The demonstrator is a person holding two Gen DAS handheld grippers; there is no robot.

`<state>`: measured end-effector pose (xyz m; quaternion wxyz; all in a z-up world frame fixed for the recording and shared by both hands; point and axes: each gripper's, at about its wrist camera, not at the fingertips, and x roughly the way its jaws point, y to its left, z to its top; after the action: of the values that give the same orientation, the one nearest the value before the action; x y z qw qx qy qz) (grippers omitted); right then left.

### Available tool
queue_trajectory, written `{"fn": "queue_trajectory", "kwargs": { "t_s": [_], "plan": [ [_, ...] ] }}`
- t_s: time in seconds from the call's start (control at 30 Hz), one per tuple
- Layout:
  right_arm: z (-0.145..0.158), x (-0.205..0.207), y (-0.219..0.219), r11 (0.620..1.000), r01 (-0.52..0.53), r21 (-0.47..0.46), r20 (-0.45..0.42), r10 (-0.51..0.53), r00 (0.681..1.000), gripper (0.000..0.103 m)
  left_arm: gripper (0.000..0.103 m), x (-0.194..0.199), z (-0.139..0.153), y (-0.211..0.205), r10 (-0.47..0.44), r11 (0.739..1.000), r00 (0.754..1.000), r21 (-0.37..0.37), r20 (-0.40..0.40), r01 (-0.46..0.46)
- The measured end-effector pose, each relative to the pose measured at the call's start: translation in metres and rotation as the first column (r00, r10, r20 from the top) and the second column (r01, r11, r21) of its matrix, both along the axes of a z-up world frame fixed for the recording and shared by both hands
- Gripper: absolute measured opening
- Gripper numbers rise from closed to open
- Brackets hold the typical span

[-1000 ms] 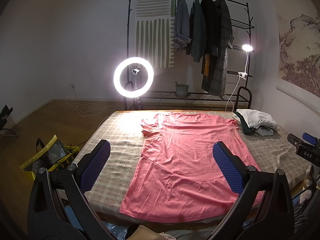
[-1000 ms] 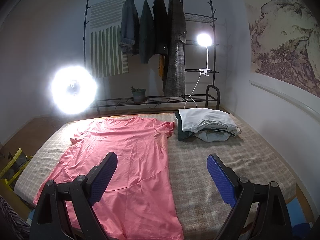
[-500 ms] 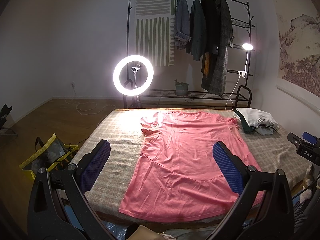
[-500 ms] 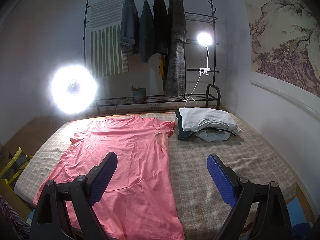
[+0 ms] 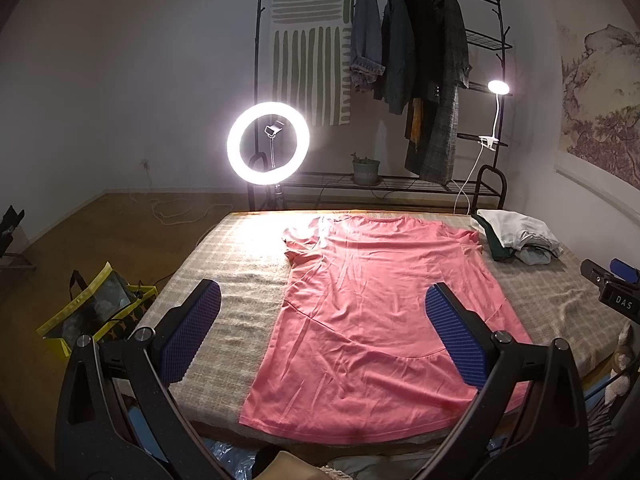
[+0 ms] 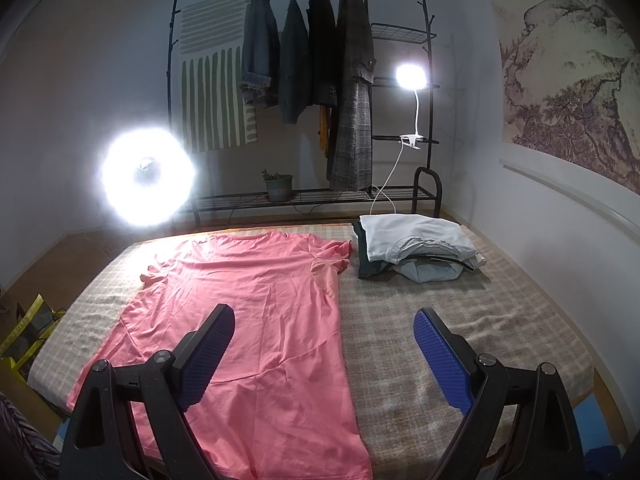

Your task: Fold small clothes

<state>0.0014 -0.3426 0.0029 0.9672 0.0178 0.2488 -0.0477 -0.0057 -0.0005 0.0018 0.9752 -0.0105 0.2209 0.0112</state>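
Holding both grippers above the near edge of the bed (image 5: pixel 240 248), nothing gripped. My left gripper (image 5: pixel 322 330): jaws spread wide, blue pads empty, near hem of the shirt showing between them. My right gripper (image 6: pixel 324 354): jaws equally wide, empty, over the shirt's right side edge and bare checked cover.

Count: one pink T-shirt (image 5: pixel 380 304), spread flat, collar toward the far edge, hem at the near edge, lying left of the bed's middle. One pile of folded clothes (image 6: pixel 416 248) at the far right corner, just beside the shirt's right sleeve; number of pieces in it I cannot tell. One ring light (image 5: pixel 268 143), one clip lamp (image 6: pixel 410 77), one clothes rack (image 6: pixel 304 92) carrying four dark garments, one potted plant (image 6: pixel 278 186).

Writing: "DAS" on a black device (image 5: pixel 618 298) at the left view's right edge.
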Motion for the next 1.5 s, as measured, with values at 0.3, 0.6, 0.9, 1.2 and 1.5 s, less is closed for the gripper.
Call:
{"fn": "queue_trajectory", "kwargs": {
  "t_s": [0.3, 0.6, 0.9, 1.2, 1.5],
  "plan": [
    [0.0, 0.005, 0.007, 1.0, -0.011, 0.005, -0.004, 0.011, 1.0, 0.093, 0.103, 0.015, -0.015, 0.014, 0.021, 1.0, 0.999, -0.003, -0.046, -0.022],
    [-0.004, 0.023, 0.032, 0.997, -0.08, -0.006, -0.048, 0.079, 0.996, 0.093, 0.091, 0.027, -0.051, 0.058, 0.057, 0.993, 0.992, -0.096, -0.114, -0.068],
    [0.012, 0.06, 0.058, 0.977, -0.206, 0.05, -0.049, 0.208, 0.977, 0.093, 0.071, 0.039, -0.107, 0.112, 0.082, 0.959, 0.953, -0.237, -0.291, -0.155],
    [0.05, 0.133, 0.112, 0.903, -0.398, 0.163, -0.105, 0.417, 0.903, 0.093, 0.06, 0.041, -0.167, 0.138, 0.046, 0.909, 0.89, -0.351, -0.454, -0.226],
    [0.065, 0.208, 0.173, 0.819, -0.501, 0.28, -0.154, 0.553, 0.819, 0.089, 0.06, 0.055, -0.198, 0.141, 0.035, 0.903, 0.844, -0.344, -0.535, -0.256]
  ]
}}
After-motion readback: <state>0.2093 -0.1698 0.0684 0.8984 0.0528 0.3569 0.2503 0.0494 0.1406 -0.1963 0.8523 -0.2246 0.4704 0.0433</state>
